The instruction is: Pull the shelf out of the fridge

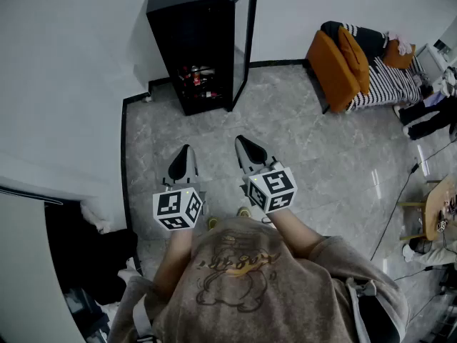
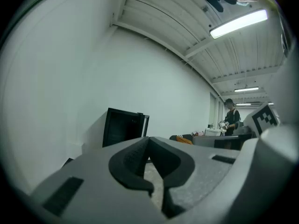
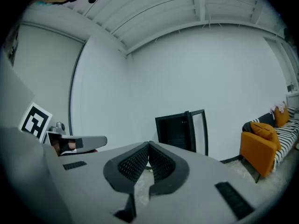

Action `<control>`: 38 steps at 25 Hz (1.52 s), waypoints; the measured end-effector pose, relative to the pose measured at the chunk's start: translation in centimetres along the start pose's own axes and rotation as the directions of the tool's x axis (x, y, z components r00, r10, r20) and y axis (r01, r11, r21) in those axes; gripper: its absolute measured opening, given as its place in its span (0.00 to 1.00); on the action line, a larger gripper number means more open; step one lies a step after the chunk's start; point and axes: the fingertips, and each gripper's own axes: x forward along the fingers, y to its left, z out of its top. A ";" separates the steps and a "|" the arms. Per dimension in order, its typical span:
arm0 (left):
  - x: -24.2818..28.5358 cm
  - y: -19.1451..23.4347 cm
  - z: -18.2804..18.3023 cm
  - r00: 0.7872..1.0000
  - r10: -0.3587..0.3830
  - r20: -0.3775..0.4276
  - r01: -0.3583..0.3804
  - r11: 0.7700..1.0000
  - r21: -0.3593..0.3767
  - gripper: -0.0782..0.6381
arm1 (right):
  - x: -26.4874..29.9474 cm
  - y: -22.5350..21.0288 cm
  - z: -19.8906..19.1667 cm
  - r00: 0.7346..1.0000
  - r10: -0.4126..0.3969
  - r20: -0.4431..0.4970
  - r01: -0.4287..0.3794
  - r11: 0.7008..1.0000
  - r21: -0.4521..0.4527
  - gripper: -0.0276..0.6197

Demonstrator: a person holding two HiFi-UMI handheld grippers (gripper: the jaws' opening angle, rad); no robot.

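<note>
Two grey hand-held grippers, both closed and empty, left gripper (image 1: pixel 183 151), right gripper (image 1: pixel 244 143), tall black fridge (image 1: pixel 191 38) at twelve o'clock, door open, well apart from both.

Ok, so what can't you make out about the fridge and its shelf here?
Head view: the small black fridge with open glass door is far off; its shelves and the items on them are too small to identify.
Left gripper view: fridge interior too dark; its base hidden behind the left gripper.
Right gripper view: same, base hidden behind the right gripper.
</note>
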 end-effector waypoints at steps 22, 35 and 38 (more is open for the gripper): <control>2.2 -1.1 -1.6 0.993 0.120 0.000 -0.119 0.990 -0.072 0.12 | -0.8 -5.4 -2.1 0.996 0.086 -0.029 -0.083 0.993 0.088 0.08; 9.8 1.0 -1.2 0.997 0.075 0.012 -0.074 0.993 -0.089 0.12 | 5.1 -8.9 -1.2 0.997 0.072 -0.021 -0.070 0.995 0.076 0.08; 11.3 1.9 -1.5 0.997 0.074 -0.001 -0.074 0.993 -0.089 0.12 | 6.6 -9.5 -1.3 0.997 0.067 -0.028 -0.064 0.994 0.085 0.08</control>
